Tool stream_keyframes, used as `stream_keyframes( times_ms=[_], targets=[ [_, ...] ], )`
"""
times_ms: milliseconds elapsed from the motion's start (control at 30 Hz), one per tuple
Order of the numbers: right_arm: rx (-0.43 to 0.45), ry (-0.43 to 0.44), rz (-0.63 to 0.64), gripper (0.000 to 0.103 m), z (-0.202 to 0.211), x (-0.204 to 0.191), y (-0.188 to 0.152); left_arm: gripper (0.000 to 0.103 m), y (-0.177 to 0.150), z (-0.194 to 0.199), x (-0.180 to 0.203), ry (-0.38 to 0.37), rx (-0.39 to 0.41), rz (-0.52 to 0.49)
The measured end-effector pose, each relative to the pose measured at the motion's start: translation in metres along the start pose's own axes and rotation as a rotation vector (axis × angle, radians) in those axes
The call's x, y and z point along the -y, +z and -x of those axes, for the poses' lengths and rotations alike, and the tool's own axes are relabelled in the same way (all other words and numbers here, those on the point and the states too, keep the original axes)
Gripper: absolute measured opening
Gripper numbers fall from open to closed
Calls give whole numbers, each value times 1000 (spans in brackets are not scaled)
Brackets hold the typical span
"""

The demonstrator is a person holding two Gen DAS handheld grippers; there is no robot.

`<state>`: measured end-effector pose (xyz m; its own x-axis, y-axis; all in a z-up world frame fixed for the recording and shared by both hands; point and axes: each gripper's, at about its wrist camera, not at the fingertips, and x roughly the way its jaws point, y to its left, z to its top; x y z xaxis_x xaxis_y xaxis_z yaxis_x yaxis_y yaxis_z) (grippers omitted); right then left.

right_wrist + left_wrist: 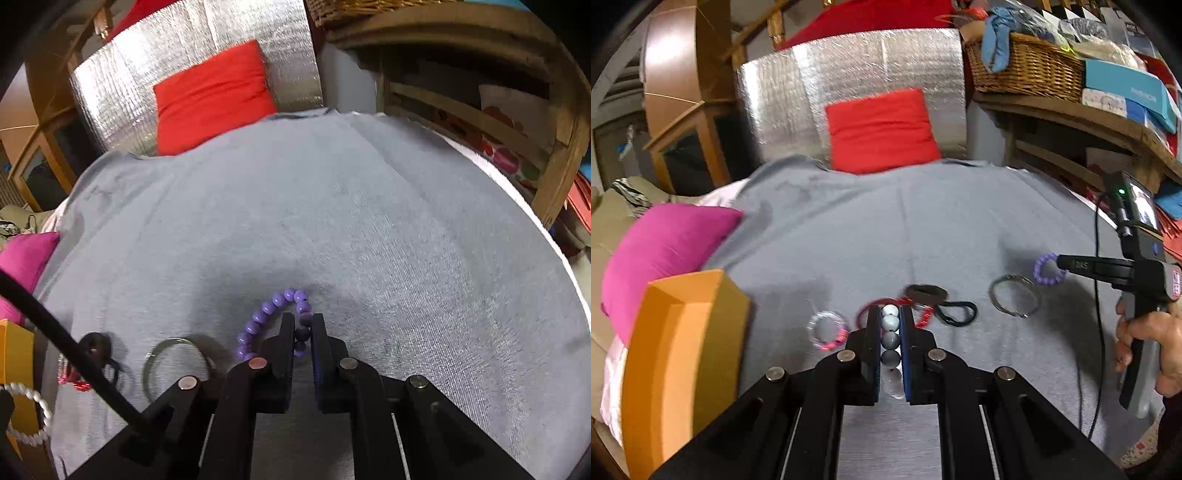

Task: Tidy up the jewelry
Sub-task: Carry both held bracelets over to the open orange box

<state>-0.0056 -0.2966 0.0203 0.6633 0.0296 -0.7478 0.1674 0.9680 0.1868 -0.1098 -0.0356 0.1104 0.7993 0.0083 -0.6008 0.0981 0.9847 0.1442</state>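
Left gripper [890, 314]: fingers pressed together on a bracelet of white and grey beads [890, 338]; the beads sit in a row between the blue pads, above the grey cloth.
Right gripper [303, 321]: fingers pinched on the purple bead bracelet [258, 317]; part of the loop arcs out to the left of the fingertips, a few beads are caught between the pads.
Right gripper, left wrist view [1071, 264]: comes in from the right edge, tip at the purple bracelet [1049, 268], handle gripped by a hand [1148, 343].
Work surface: grey cloth [849, 229] spread over a soft surface.
Orange box [679, 354]: at the left edge of the cloth, open side up.
Clear and pink bracelet [827, 328]: flat on the cloth, just left of the left fingertips.
Red bracelet [923, 317]: behind the left fingers, largely hidden; its shape cannot be read for certain.
Brown hair tie [926, 294]: beyond the left fingertips.
Black cord loop [956, 313]: next to the brown tie, on its right.
Metal ring [1015, 295]: flat on the cloth, between the black loop and the purple bracelet.
Background: red cushion [882, 133] against a silver foil panel [849, 81]; pink cushion [665, 243] at left; wicker basket [1023, 70] on a wooden shelf at right.
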Motion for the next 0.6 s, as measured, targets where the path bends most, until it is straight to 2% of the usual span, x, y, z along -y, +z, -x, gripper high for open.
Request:
stream_keyframes(
  times_ms=[433,600],
  targets=[
    [70,87,20,9,42,-26,5,9,3,18,-22,30,36,43],
    [87,147,39,9,58,-37,5,9,4,22,-31,45,45,62]
  ],
)
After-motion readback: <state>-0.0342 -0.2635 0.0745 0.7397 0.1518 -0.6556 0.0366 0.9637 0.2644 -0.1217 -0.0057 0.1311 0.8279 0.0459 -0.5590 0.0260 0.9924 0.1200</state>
